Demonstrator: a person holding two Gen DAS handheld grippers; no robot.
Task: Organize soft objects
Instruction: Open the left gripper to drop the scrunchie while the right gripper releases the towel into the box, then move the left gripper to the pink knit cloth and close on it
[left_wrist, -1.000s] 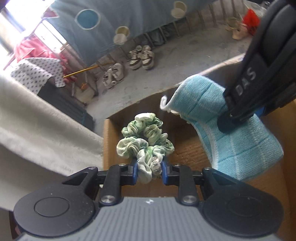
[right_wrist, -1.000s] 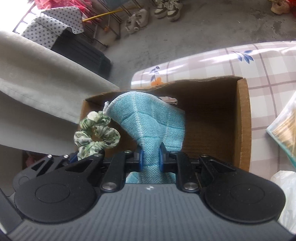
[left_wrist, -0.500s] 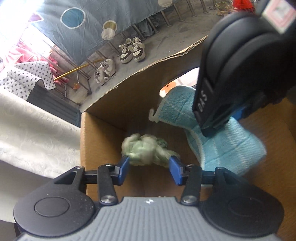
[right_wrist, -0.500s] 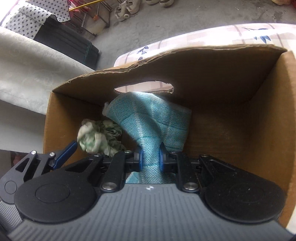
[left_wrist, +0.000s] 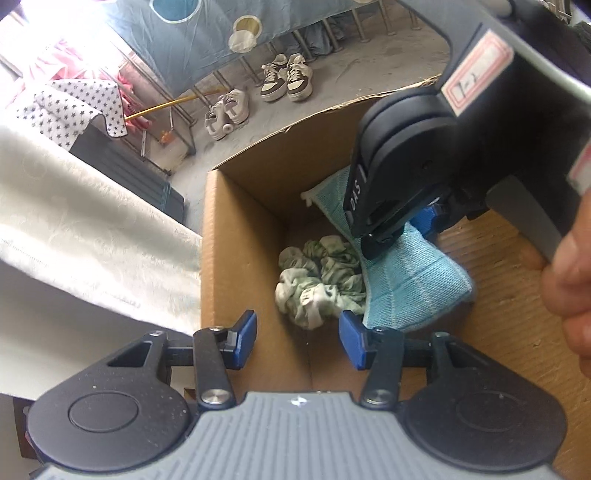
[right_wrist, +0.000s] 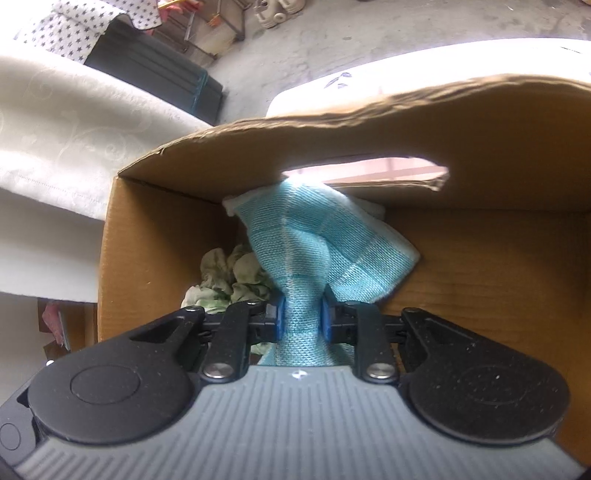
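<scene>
Your right gripper (right_wrist: 302, 317) has its jaws closed tight on a pinched fold of the blue cloth (right_wrist: 314, 236), and the cloth is already low inside the cardboard box (right_wrist: 147, 229), with its upper part leaning on the far wall below the handle cutout. To finish this step well, I think you should bring the gripper a little lower, so the cloth rests on the box floor, and only then let the jaws part; if you release it higher, the cloth may stay propped against the wall. Lift straight up after, so the pads do not drag the fabric out. Your left gripper (left_wrist: 297, 338) has its jaws wide apart and holds nothing; it hangs above the near left corner of the box. Just under it the green scrunchie (left_wrist: 319, 280) lies on the box floor, touching the left edge of the cloth. So the box holds two soft things now, scrunchie at left and cloth beside it, and the right half of the floor (left_wrist: 491, 266) shows bare cardboard.
</scene>
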